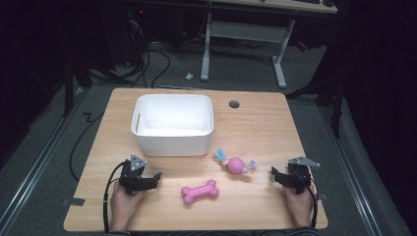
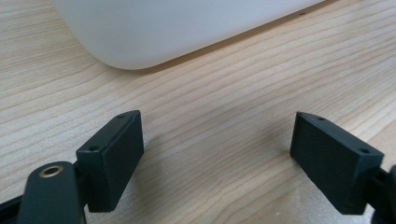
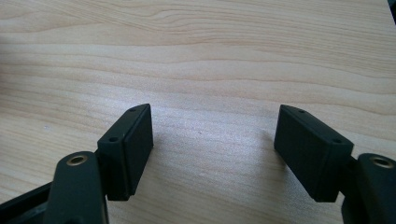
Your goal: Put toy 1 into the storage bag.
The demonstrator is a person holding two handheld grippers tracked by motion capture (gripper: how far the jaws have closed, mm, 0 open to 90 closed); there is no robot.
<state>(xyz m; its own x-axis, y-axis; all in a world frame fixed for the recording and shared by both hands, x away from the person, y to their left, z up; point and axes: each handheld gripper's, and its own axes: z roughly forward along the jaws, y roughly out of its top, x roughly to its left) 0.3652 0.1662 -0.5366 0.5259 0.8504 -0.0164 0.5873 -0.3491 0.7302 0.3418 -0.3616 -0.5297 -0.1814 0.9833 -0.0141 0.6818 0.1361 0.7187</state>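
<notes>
Two dog toys lie on the wooden table (image 1: 255,123): a pink bone (image 1: 199,191) near the front middle, and a pink ball toy with pale blue ends (image 1: 236,165) just behind and to the right of it. A white bin (image 1: 172,125) stands behind them, and its rounded lower corner (image 2: 187,28) rises ahead in the left gripper view. My left gripper (image 1: 141,172) (image 2: 217,144) rests open left of the bone, holding nothing. On the far side of the ball toy, my right gripper (image 1: 290,175) (image 3: 215,140) is also open over bare wood (image 3: 187,56).
A round cable hole (image 1: 234,104) sits in the table behind the bin on the right. Beyond the table are a desk frame with white legs (image 1: 206,49) and cables on the grey floor. A hand holds each gripper at the table's front edge.
</notes>
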